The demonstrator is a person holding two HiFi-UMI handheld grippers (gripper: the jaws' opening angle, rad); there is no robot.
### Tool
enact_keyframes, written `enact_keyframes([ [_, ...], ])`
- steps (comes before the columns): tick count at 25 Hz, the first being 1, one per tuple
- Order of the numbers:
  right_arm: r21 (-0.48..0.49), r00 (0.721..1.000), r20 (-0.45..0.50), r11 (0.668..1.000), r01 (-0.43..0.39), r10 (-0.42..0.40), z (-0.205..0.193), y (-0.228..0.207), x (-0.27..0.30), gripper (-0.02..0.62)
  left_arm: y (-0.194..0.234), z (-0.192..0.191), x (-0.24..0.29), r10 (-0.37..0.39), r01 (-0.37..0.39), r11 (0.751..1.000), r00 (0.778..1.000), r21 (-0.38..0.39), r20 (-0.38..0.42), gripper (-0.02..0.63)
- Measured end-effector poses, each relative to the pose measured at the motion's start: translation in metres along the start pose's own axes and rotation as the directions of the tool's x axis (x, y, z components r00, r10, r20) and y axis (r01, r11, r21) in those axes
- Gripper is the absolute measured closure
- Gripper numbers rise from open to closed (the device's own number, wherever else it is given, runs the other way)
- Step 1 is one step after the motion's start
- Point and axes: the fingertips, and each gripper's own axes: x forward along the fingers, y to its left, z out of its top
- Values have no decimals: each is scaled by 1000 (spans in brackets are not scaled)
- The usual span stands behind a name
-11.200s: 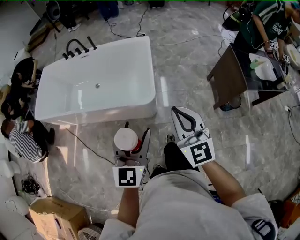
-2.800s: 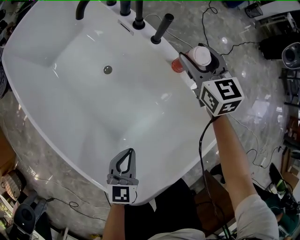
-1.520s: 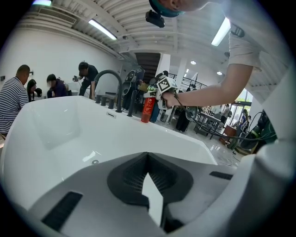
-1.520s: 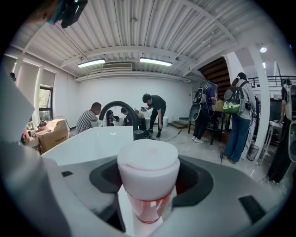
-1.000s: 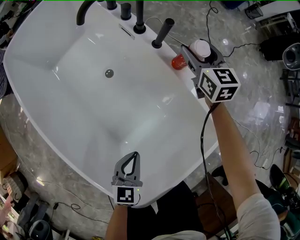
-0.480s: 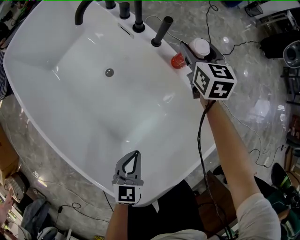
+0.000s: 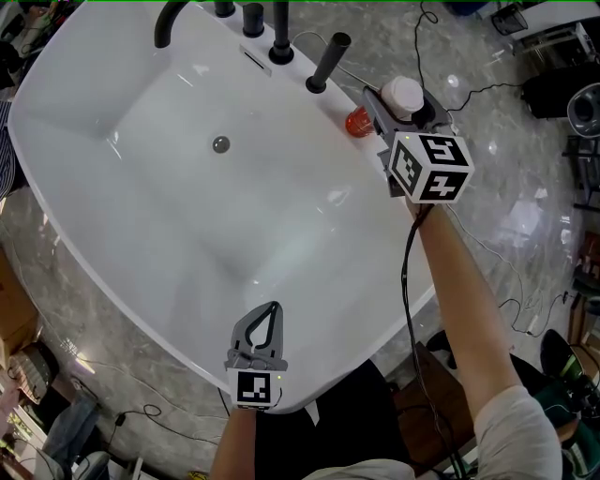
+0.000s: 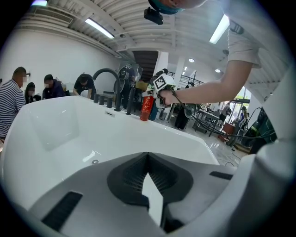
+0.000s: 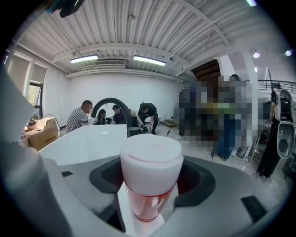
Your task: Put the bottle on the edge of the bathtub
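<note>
The bottle [image 7: 404, 93] has a white cap and a clear red body. It stands upright between the jaws of my right gripper [image 7: 401, 105], which is shut on it just under the cap. Its red base sits at the white bathtub's rim [image 7: 379, 192], right of the black taps; I cannot tell whether it rests there. The right gripper view shows the bottle [image 9: 151, 159] close up, filling the gap of the right gripper [image 9: 150, 183]. My left gripper [image 7: 271, 309] is shut and empty above the tub's near rim. The left gripper [image 8: 148, 155] view shows the bottle [image 8: 146, 109] far across the tub.
Black taps [image 7: 279, 44], a curved spout [image 7: 166, 19] and a hand-shower handle [image 7: 327, 64] line the far rim next to the bottle. The drain [image 7: 220, 144] lies in the tub floor. Cables run over the marble floor [image 7: 487, 103]. Several people [image 8: 18, 90] stand beyond the tub.
The right gripper stays at the rim by the taps with the bottle, only wobbling slightly. The left gripper has not moved.
</note>
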Motion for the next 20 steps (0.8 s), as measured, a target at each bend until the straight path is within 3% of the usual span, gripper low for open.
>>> enact_keyframes([
  [20,9,1000,0,1000,-2,2,-17,-1,-5,288,2,4,1,-7,7,1000,1000,2,25,595],
])
